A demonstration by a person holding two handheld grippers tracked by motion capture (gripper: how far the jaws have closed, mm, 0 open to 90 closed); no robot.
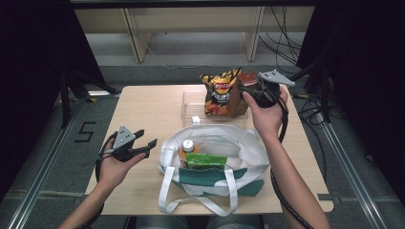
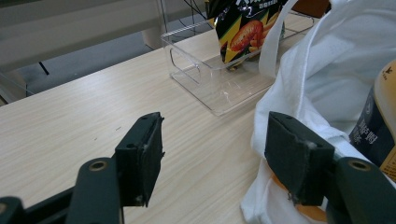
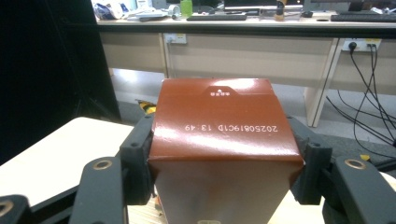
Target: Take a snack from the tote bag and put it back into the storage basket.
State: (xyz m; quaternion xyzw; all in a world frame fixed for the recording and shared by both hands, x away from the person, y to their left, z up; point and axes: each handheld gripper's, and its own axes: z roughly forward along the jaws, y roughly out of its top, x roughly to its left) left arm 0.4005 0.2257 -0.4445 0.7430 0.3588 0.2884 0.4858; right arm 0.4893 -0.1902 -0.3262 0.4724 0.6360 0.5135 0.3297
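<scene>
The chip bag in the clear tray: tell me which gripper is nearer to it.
Right. The right gripper is clamped on a brown box right beside the chip bag over the clear tray; the left gripper hovers open, left of the white tote bag.

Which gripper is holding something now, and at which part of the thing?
The right gripper holds the brown carton by its two sides near the top. The left gripper is open and holds nothing.

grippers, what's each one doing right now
left gripper: open, holding nothing
right gripper: shut on the brown carton
</scene>
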